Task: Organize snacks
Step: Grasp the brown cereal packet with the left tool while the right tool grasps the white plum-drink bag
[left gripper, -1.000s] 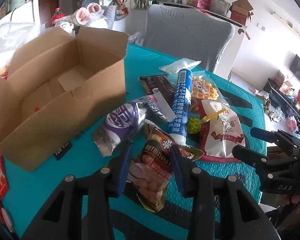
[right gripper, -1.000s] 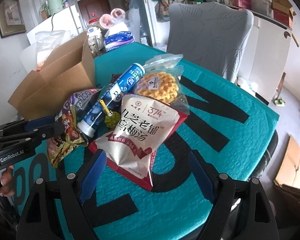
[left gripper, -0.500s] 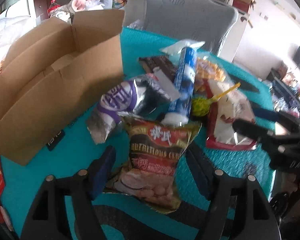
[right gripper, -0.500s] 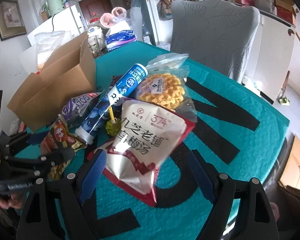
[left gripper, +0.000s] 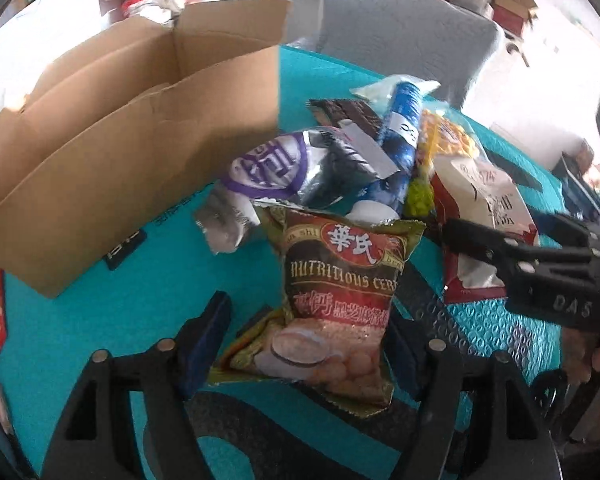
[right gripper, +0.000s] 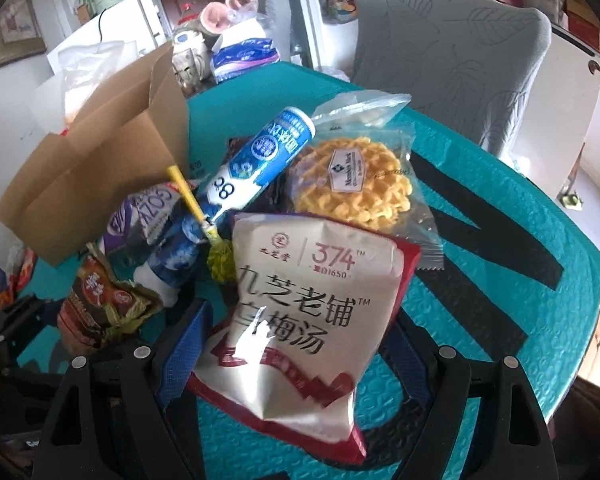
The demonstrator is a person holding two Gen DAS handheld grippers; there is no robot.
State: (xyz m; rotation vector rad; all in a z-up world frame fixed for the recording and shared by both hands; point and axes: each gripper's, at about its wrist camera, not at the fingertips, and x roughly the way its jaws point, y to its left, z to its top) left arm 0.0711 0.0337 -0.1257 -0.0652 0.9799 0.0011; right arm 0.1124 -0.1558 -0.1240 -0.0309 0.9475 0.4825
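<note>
Your left gripper [left gripper: 306,340], jaws just closing slightly, straddles the cereal bag [left gripper: 336,300] without pinching, while your right gripper [right gripper: 296,344] gapes around the white pouch [right gripper: 304,312].

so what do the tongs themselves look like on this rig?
Both are black plastic. The left tongs and the right tongs have blue pads inside the fingers and round silver rivets along the arms. White lettering reading "DAS" marks the right tongs' side in the left wrist view.

Both tools [left gripper: 304,344] [right gripper: 296,340] agape, angled downward
</note>
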